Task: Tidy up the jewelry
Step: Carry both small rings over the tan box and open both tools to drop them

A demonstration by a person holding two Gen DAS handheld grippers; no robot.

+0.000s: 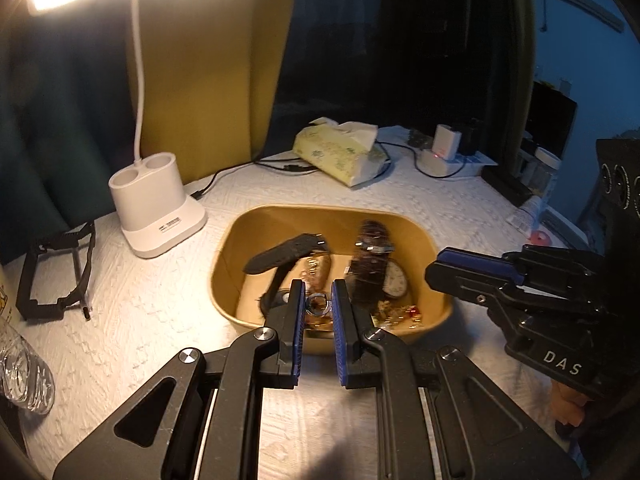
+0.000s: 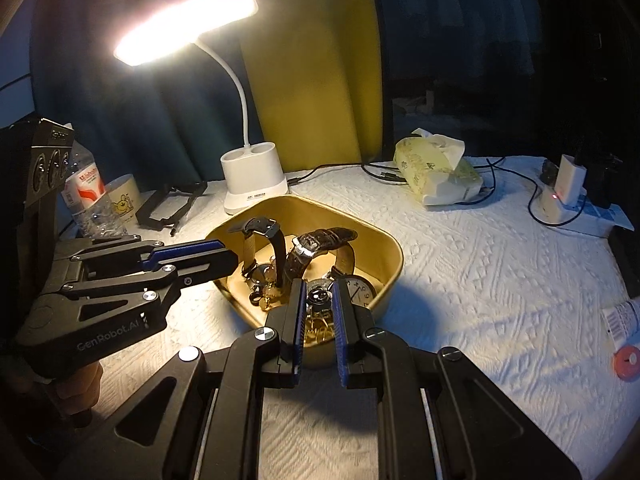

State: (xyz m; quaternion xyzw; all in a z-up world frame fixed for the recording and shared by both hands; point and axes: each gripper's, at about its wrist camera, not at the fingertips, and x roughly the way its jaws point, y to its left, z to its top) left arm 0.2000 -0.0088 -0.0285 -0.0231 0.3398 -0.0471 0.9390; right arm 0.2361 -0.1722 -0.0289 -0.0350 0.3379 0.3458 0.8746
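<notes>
both the left gripper (image 1: 317, 300) and the right gripper (image 2: 317, 300) are nearly closed and hold nothing, above the near rim of the yellow bowl (image 2: 384, 240) of tangled watches (image 2: 320, 240) and trinkets. grabbing one strap could drag the others out or tip the bowl.

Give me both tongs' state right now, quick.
Left tongs: shut, nothing gripped, over the yellow bowl.
Right tongs: shut, nothing gripped, over the same bowl.

Bowl (image 2: 384, 256): one
Strapped watches (image 2: 320, 240): two seen
Lamp (image 2: 252, 184): one
Tissue pack (image 2: 436, 172): one
Water bottle (image 2: 86, 196): one
</notes>
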